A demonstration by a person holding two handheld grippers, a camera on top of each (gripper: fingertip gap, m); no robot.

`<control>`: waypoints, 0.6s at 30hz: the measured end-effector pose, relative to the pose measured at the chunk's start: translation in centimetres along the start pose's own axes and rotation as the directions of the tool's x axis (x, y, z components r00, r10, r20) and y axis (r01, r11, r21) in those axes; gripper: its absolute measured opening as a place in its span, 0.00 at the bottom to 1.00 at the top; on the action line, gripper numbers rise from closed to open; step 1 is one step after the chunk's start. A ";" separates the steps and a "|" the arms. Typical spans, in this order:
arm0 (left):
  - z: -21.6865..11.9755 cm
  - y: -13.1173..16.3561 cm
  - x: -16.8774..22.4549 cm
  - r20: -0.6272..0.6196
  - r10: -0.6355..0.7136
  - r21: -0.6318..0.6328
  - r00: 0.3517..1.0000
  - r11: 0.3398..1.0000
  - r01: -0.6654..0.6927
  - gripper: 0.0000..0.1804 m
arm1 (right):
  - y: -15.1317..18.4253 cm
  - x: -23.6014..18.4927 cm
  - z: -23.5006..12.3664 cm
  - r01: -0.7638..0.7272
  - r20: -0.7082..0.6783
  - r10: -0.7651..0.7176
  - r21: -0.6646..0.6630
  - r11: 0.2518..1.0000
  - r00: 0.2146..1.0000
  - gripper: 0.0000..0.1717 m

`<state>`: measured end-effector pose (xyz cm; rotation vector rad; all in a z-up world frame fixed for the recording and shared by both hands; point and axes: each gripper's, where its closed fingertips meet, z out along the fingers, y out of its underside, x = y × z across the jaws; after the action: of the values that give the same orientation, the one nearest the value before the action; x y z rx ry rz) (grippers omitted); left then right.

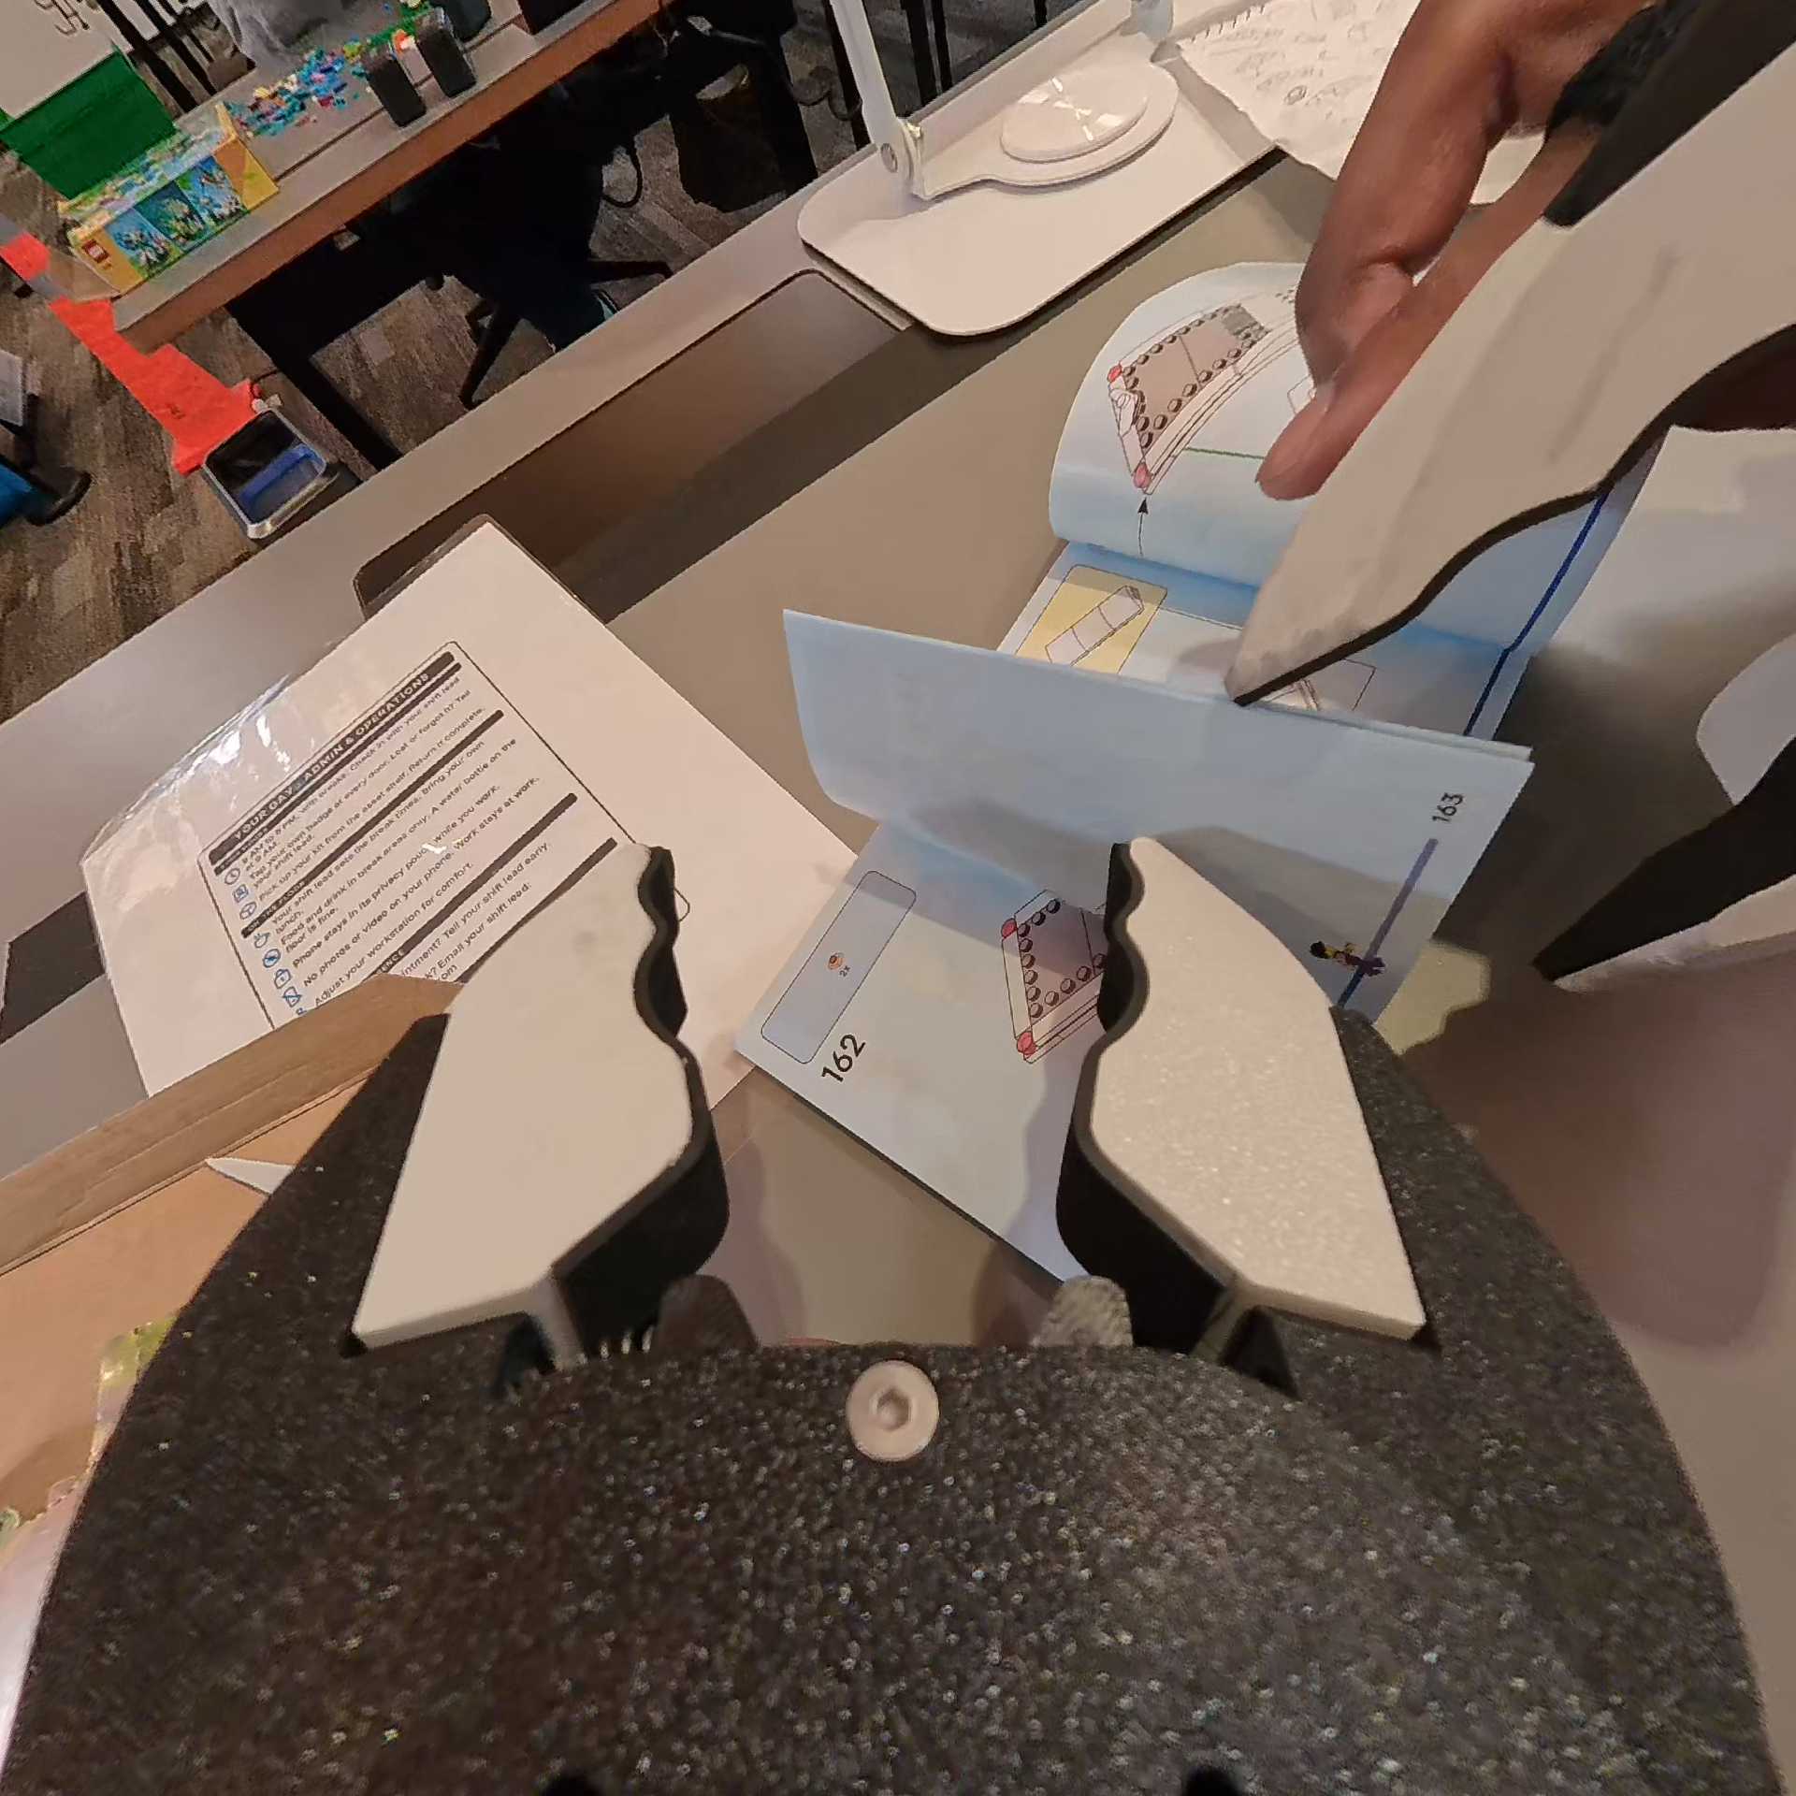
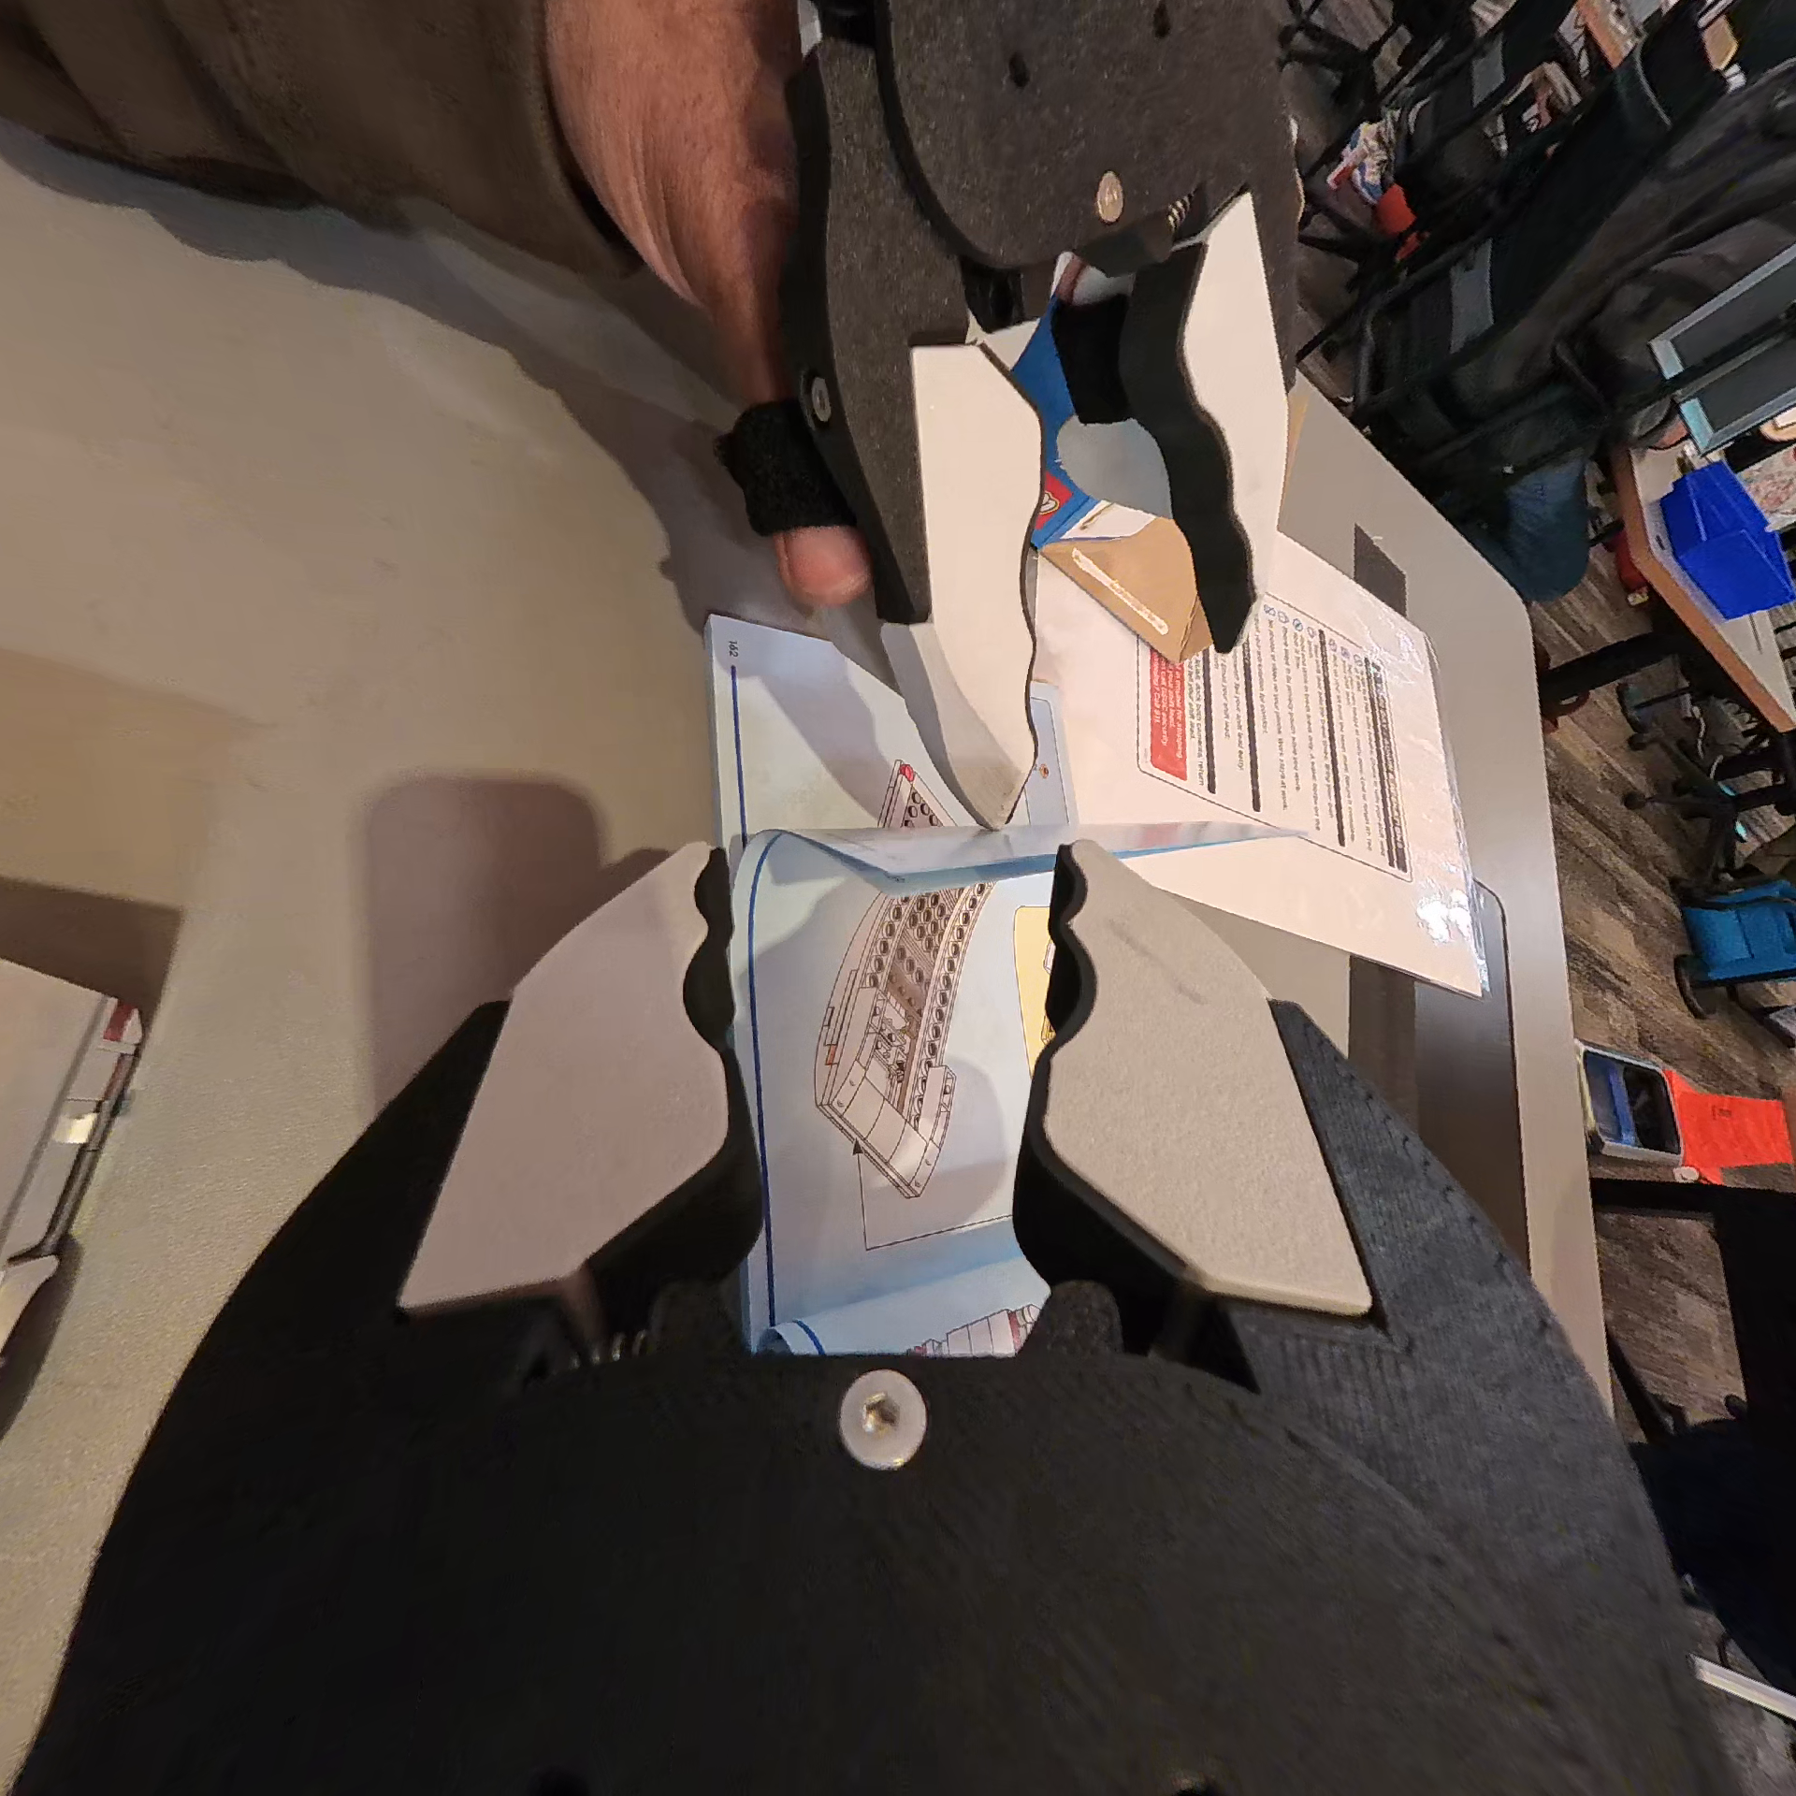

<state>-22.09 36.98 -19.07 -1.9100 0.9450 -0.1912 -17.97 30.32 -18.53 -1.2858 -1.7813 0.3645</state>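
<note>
Left claw (image 1: 889, 933): released, jaws wide; hovers over the near page of the open booklet (image 1: 972, 982), pressing nothing.
Lifted page (image 1: 1118, 758): stands on edge across the booklet, between the two claws.
Right claw (image 2: 889, 933): released, jaws apart; one fingertip (image 1: 1254, 680) touches the lifted page's top edge, curled pages below it.
Right hand (image 1: 1380, 243): fingers stretched along the claw.
Laminated sheet (image 1: 544, 739): flat, left of the booklet.
Bench (image 1: 758, 525): bare strip up to its far edge; white lamp base (image 1: 1030, 194) beyond.
</note>
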 end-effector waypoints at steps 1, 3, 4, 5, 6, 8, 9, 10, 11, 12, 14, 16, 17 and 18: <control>0.0 0.0 0.0 0.000 -0.002 0.000 1.000 1.000 0.002 0.47 | 0.0 0.0 0.0 -0.001 -0.001 0.001 0.001 1.000 1.000 0.37; 0.0 0.0 0.0 0.000 -0.004 0.001 1.000 1.000 0.004 0.47 | 0.1 0.1 -0.1 -0.003 -0.003 0.003 0.001 1.000 1.000 0.37; 0.0 0.0 0.0 0.000 -0.004 0.001 1.000 1.000 0.004 0.47 | 0.1 0.1 -0.1 -0.004 -0.002 0.004 -0.001 1.000 1.000 0.37; 0.0 0.0 0.0 0.000 -0.004 0.001 1.000 1.000 0.004 0.47 | 0.1 0.1 -0.1 -0.005 0.000 0.005 -0.002 1.000 1.000 0.37; 0.0 0.0 -0.1 -0.001 -0.005 0.000 1.000 1.000 0.005 0.47 | 0.2 0.1 -0.1 -0.005 0.001 0.005 -0.003 1.000 1.000 0.37; 0.0 0.0 -0.1 -0.002 -0.006 -0.002 1.000 1.000 0.006 0.47 | 0.3 0.0 0.0 -0.003 0.006 0.003 -0.010 1.000 1.000 0.37; 0.0 0.0 0.0 -0.003 -0.006 -0.002 1.000 1.000 0.006 0.47 | 0.4 -0.1 0.0 0.001 0.005 -0.001 -0.014 1.000 1.000 0.37; 0.0 0.0 0.0 -0.003 -0.006 -0.002 1.000 1.000 0.006 0.47 | 0.4 0.0 0.0 0.005 0.001 -0.005 -0.014 1.000 1.000 0.37; 0.0 0.1 0.0 -0.004 -0.005 -0.003 1.000 1.000 0.005 0.47 | 0.2 0.0 0.0 0.007 -0.003 -0.007 -0.005 1.000 1.000 0.37; 0.0 0.1 0.0 -0.004 -0.006 -0.004 1.000 1.000 0.006 0.47 | 0.0 0.0 -0.1 0.004 -0.003 -0.004 0.008 1.000 1.000 0.36; 0.0 0.1 0.0 -0.005 -0.007 -0.006 1.000 1.000 0.006 0.47 | -0.4 0.0 -0.3 -0.002 0.000 0.002 0.032 0.999 1.000 0.36; 0.0 0.1 0.0 -0.006 -0.006 -0.007 1.000 1.000 0.006 0.47 | -0.5 -0.1 -0.2 0.001 0.001 -0.001 0.034 0.999 1.000 0.36; 0.0 0.1 0.0 -0.006 -0.006 -0.008 1.000 1.000 0.006 0.47 | -0.4 -0.1 -0.1 0.006 0.002 -0.006 0.026 1.000 1.000 0.36; 0.0 0.1 0.0 -0.006 -0.006 -0.008 1.000 1.000 0.006 0.47 | -0.3 -0.3 0.0 0.010 0.004 -0.011 0.020 1.000 1.000 0.36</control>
<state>-22.13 36.96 -19.21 -1.9206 0.9448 -0.1970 -18.11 29.98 -18.48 -1.2621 -1.7828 0.3785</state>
